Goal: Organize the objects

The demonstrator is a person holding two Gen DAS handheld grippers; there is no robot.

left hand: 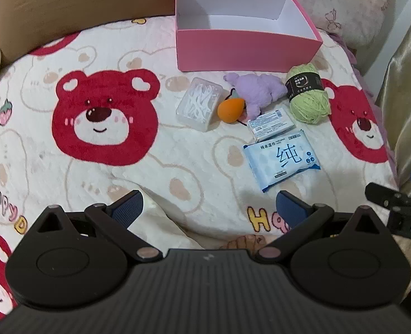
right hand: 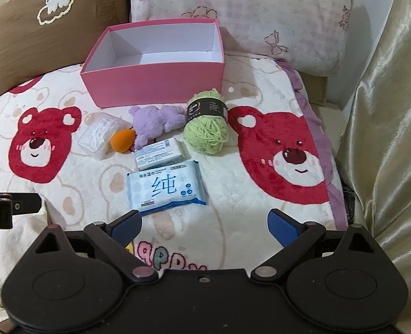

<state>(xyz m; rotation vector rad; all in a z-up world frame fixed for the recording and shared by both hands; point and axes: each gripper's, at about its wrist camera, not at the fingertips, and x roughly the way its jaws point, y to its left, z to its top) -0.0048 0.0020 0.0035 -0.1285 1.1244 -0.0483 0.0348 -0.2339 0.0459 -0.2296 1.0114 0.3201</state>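
Both grippers, left (left hand: 208,207) and right (right hand: 204,224), hang wide and empty over the blanket's (left hand: 177,172) near edge.
Nothing's packed yet: the wipes pack (right hand: 166,189) lies nearest, the empty pink box (right hand: 152,79) by the far edge; I'd grab the pack first.

A home bedroom, probably on a bed, is showing itself here: a bear-print blanket (right hand: 261,194) is covering the soft surface, a brown cushion (right hand: 38,19) and a pink floral pillow (right hand: 261,14) are leaning behind, and a golden curtain (right hand: 386,139) is hanging alongside.
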